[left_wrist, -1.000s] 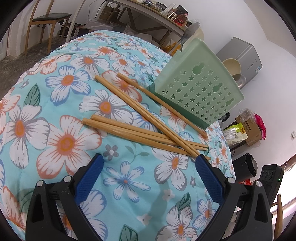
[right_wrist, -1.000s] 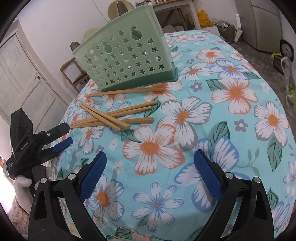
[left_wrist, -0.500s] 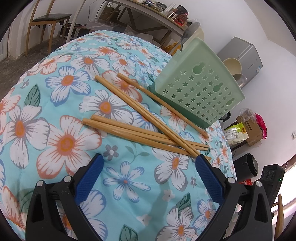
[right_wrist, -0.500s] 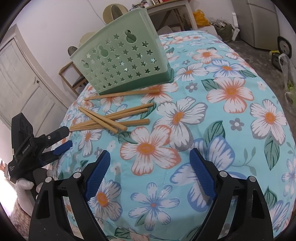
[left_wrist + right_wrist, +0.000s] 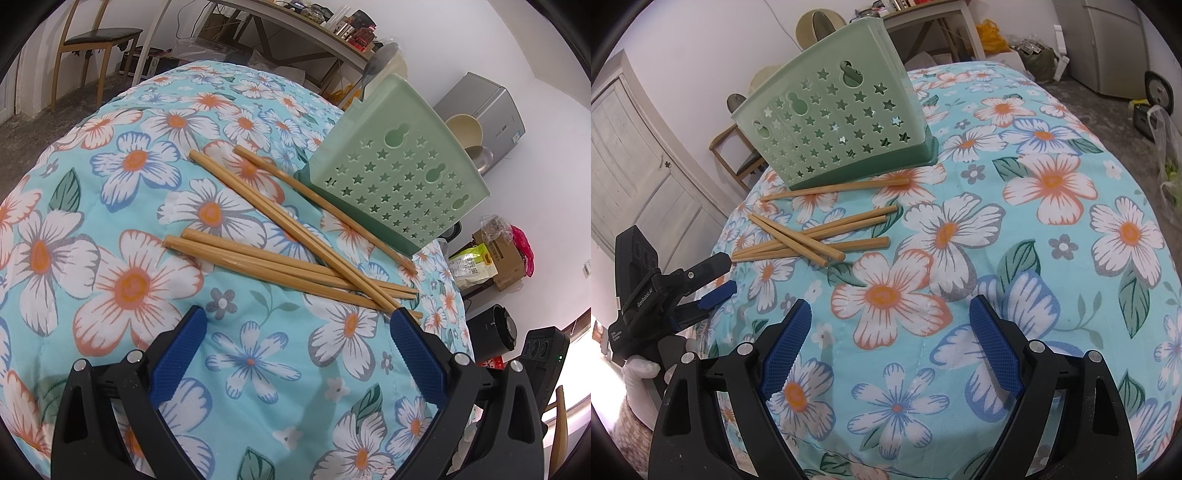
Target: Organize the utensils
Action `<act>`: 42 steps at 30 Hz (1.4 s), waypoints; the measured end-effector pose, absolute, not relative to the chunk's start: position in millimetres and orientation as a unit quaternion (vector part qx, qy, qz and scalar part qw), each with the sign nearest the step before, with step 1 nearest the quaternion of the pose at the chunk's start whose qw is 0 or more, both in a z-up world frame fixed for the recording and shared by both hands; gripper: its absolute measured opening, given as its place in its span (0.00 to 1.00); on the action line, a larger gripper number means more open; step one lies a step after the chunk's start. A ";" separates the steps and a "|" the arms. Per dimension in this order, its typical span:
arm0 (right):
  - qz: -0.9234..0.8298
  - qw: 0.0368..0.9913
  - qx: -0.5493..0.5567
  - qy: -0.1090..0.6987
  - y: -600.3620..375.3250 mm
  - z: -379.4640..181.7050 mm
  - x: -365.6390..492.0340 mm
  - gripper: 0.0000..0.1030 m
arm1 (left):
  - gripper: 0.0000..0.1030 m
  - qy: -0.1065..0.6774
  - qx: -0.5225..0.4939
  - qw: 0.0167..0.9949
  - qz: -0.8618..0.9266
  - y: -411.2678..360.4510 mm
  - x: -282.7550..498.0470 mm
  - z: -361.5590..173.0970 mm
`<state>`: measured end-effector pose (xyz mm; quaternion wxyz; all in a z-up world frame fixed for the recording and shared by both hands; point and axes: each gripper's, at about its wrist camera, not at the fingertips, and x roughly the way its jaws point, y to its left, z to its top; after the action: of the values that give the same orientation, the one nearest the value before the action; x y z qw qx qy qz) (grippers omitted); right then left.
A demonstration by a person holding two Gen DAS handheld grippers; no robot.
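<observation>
Several bamboo chopsticks (image 5: pixel 280 254) lie crossed on the floral tablecloth (image 5: pixel 122 280), also seen in the right wrist view (image 5: pixel 820 240). A green perforated utensil holder (image 5: pixel 399 177) stands behind them, upright, with a spoon (image 5: pixel 376 66) sticking out; it also shows in the right wrist view (image 5: pixel 834 129). One chopstick lies along its base. My left gripper (image 5: pixel 295 325) is open and empty, just short of the chopsticks' thin ends. My right gripper (image 5: pixel 890 314) is open and empty, farther back from the pile. The left gripper shows in the right wrist view (image 5: pixel 716 280) at the table's left edge.
The table's edge curves close behind the holder. Chairs (image 5: pixel 96 40), a desk with clutter (image 5: pixel 295 29), a grey fridge (image 5: pixel 491 107), boxes and bags (image 5: pixel 495 254) and a white door (image 5: pixel 639 155) stand around the room.
The right gripper has drawn a little nearer the table and tilted, so the holder and chopsticks sit lower and nearer. The left gripper has barely moved. The chopsticks lie as before.
</observation>
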<state>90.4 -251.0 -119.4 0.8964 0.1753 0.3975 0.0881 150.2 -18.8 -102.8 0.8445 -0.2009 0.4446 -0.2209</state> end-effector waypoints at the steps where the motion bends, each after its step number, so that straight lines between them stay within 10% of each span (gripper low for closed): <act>1: 0.088 0.896 0.175 0.397 -250.9 -119.4 90.4 0.80 | 0.94 0.445 -0.201 0.845 -0.221 -19.1 150.3 -102.7; 42: 0.091 0.895 0.181 0.397 -251.9 -119.0 90.4 0.81 | 0.95 0.445 -0.199 0.845 -0.220 -19.5 150.3 -102.8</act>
<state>90.4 -251.9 -119.0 0.8954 0.1810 0.3966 0.0906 150.3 -19.5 -102.8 0.8447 -0.1993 0.4454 -0.2199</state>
